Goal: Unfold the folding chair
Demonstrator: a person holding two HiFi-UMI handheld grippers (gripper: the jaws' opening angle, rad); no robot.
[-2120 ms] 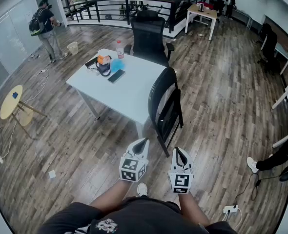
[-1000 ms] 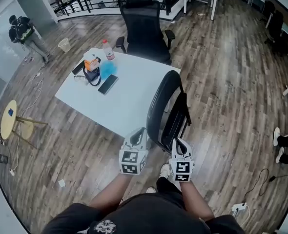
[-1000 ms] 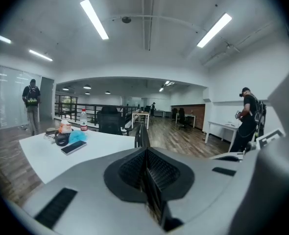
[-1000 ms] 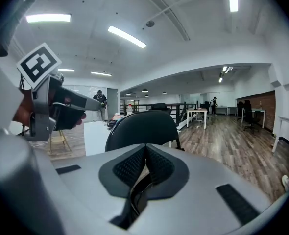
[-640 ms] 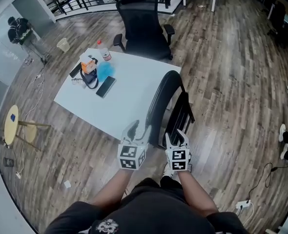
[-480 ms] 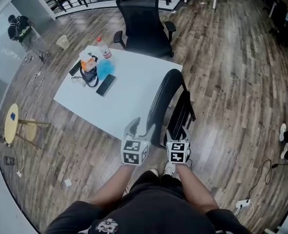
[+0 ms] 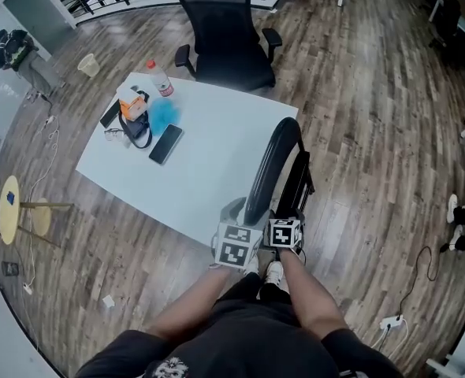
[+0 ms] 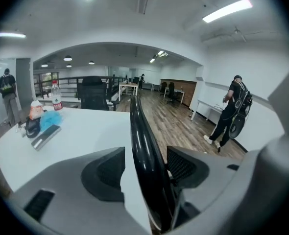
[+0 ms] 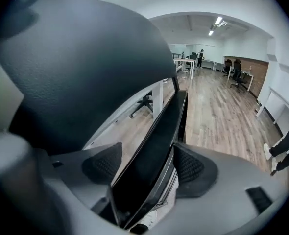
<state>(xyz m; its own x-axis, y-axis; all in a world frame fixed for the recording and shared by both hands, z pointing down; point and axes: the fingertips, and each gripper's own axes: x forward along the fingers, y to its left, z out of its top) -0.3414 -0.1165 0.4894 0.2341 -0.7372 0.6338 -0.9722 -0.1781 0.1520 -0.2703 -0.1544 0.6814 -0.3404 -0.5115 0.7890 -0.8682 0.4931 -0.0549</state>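
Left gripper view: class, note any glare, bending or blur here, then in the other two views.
Left gripper view: ceiling lights glare white, the chair rim shines, corners go black. Right gripper view: the near chair back bulges, dark. Head view: floor boards bow.

On white table [image 7: 217, 152]: phone [image 7: 165, 144], bottle [image 7: 158, 77], bag [image 7: 135, 124]; blk office chair [image 7: 228, 38] just behind.

Bright ceiling strip lights, fisheye-bent edges, dark vignetted corners, sharp focus
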